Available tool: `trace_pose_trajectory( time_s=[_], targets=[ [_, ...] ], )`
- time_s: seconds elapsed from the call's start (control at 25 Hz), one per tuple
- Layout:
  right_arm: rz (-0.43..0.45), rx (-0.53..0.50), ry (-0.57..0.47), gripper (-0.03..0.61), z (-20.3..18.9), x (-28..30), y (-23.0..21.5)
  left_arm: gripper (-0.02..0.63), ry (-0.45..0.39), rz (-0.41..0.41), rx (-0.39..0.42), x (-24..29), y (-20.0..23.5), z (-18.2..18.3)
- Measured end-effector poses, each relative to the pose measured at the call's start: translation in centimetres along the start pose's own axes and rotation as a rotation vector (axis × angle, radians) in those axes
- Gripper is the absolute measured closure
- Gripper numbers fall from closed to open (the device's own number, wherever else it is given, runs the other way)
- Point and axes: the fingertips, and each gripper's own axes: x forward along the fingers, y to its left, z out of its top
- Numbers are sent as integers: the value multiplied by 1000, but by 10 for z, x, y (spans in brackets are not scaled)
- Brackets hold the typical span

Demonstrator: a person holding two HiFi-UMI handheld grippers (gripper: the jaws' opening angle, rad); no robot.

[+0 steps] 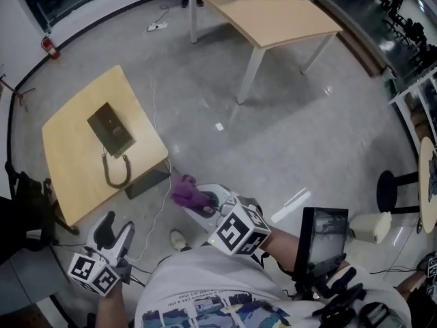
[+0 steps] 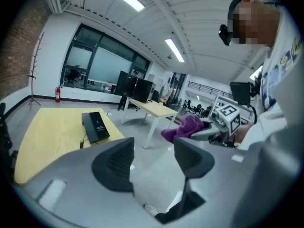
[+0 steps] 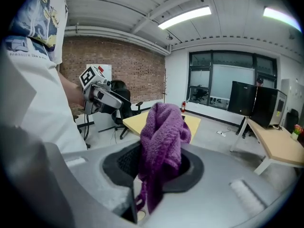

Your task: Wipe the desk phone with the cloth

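On the light wood table [image 1: 68, 156], well apart from both claws, the desk phone [image 1: 110, 130] is seen lying flat, its cord [image 1: 116, 173] looped toward the near edge. The purple cloth [image 3: 161, 137] is pinched in the right claw [image 3: 159, 167], bunched above the pads with a tail below; only the right gripper view shows that grip plainly. In the left gripper view the left claw [image 2: 153, 158] is spread with nothing between. The head view alone shows both claws held over the floor [image 1: 287, 135].
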Motion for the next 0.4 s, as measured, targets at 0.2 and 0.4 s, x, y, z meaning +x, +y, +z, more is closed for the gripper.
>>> trace_pose_trajectory(
  time_s=[0.2,0.4],
  targets=[
    [-21,-22,9,476,15,9,20,336,-6,-37,5,-20,7,1],
    [-34,-27,5,476,28,15,41,339,4,-60,20,-42,11,-3]
  ],
)
